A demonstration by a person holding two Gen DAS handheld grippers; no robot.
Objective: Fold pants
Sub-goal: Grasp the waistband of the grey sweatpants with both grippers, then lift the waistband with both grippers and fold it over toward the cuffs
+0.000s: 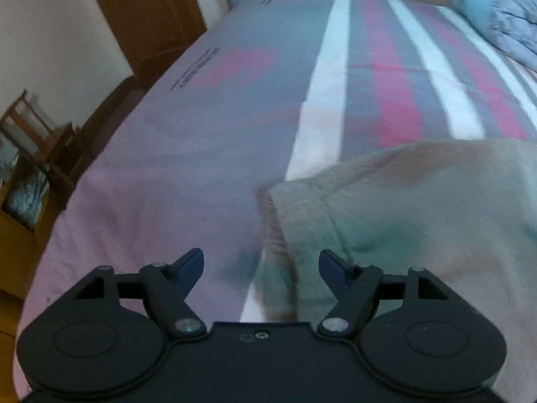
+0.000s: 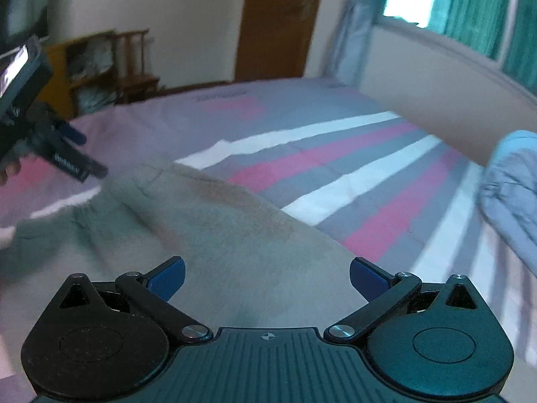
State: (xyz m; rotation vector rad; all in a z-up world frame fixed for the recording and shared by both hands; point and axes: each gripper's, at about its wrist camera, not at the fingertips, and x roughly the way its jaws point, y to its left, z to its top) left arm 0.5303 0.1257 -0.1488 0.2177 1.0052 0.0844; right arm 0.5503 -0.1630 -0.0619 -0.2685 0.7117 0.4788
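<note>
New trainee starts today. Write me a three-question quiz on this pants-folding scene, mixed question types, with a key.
1. True or false: the left hand-held gripper is shut on the pants.
2. Multiple choice: what do the pants lie on? A) a wooden floor B) a striped bedsheet C) a chair
3. Fill in: in the right wrist view, the right hand-held gripper hangs over the ____ with its jaws ____.

Key
1. False: its jaws are open, with the pants' edge between the fingertips.
2. B
3. pants; open
</note>
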